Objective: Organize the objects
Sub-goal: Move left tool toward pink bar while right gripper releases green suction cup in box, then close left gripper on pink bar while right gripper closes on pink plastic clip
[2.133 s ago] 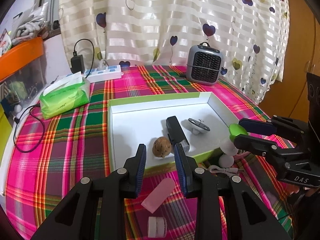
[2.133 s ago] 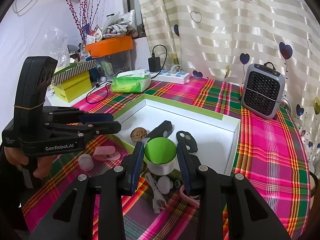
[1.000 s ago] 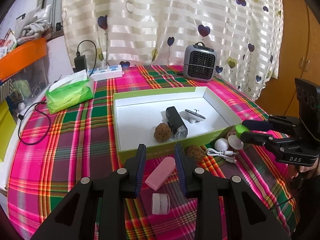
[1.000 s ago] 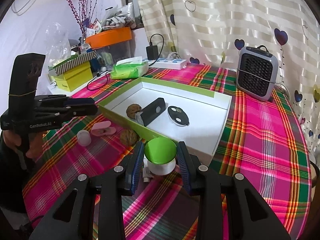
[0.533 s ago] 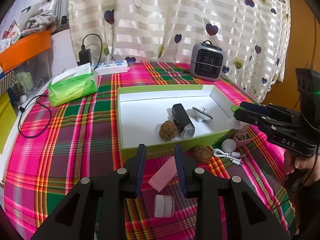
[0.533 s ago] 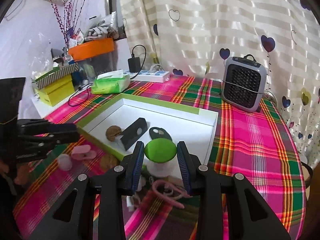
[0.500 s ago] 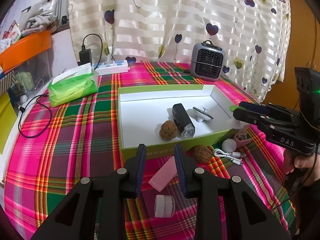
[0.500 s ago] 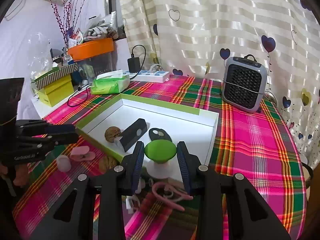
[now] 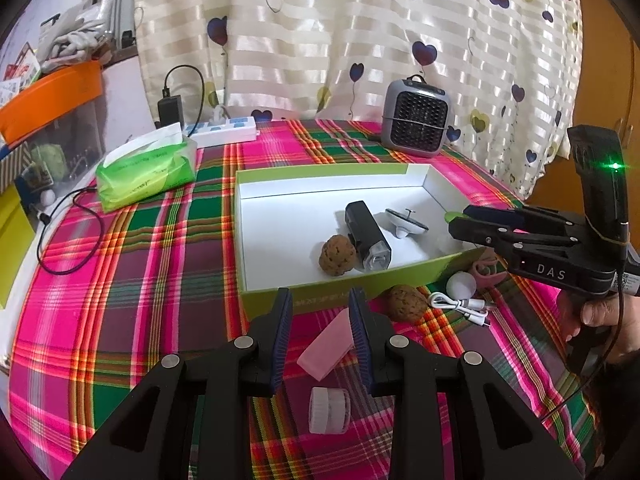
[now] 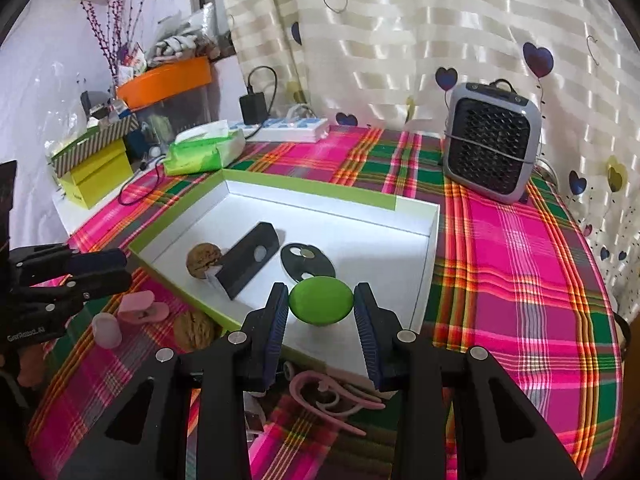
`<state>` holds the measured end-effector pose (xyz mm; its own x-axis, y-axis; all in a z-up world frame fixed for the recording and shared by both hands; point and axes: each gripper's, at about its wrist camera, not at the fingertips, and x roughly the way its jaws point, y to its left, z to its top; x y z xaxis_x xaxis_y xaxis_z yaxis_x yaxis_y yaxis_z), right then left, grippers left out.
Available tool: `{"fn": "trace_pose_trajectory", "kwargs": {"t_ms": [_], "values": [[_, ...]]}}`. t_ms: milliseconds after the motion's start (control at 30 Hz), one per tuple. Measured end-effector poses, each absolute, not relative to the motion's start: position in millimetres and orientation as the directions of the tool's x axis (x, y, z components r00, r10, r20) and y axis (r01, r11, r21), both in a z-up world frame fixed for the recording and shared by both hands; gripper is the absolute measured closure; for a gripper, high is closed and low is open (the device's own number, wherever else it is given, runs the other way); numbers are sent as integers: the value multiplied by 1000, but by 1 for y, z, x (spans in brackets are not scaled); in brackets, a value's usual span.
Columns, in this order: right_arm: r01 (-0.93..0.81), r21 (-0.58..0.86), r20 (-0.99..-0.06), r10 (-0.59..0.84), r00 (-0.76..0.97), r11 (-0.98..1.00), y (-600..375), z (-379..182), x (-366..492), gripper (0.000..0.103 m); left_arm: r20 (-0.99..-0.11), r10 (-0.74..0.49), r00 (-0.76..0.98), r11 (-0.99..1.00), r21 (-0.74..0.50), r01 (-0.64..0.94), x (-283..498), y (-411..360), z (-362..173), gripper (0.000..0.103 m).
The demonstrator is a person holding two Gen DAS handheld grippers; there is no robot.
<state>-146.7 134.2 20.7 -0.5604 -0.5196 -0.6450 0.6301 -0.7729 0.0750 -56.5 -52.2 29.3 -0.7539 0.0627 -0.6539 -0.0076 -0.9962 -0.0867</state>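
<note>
**Green-capped object held over the box's near corner**

While the right gripper (image 10: 321, 307) clamps a green-capped white object (image 10: 320, 306) between its blue pads, that object hangs just above the near right corner of the green-and-white box (image 10: 430, 264). The left gripper (image 9: 320, 330) hovers in front of the box with its jaws parted and nothing between them; a pink eraser-like block (image 9: 326, 346) lies on the plaid tablecloth (image 9: 132, 280) below them, and a small translucent jar (image 9: 329, 410) lies nearer still. Just outside the box's near wall lie a walnut (image 9: 406, 302), a white cable (image 9: 460, 306) and a white ball (image 9: 461, 285). Inside the box rest another walnut (image 9: 337, 255), a black rectangular device (image 9: 367, 240) and a dark disc-shaped object (image 9: 406, 222). Beyond the box stand a grey fan heater (image 9: 416, 122) and a green tissue pack (image 9: 146, 172).
</note>
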Motion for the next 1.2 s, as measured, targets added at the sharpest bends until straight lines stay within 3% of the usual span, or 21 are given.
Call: {"fn": "trace_pose_trajectory", "kwargs": {"t_ms": [1000,1200], "values": [[631,159,-566,-594,-572,-759,172,35,-121,64,-669,69,-740,-998,-56,-43,-54,-45,28,76],[657,148,-574,-605,-552,-740,176,37,-116,64,-684,72,-726,-997,-35,-65,-54,-42,24,70]]}}
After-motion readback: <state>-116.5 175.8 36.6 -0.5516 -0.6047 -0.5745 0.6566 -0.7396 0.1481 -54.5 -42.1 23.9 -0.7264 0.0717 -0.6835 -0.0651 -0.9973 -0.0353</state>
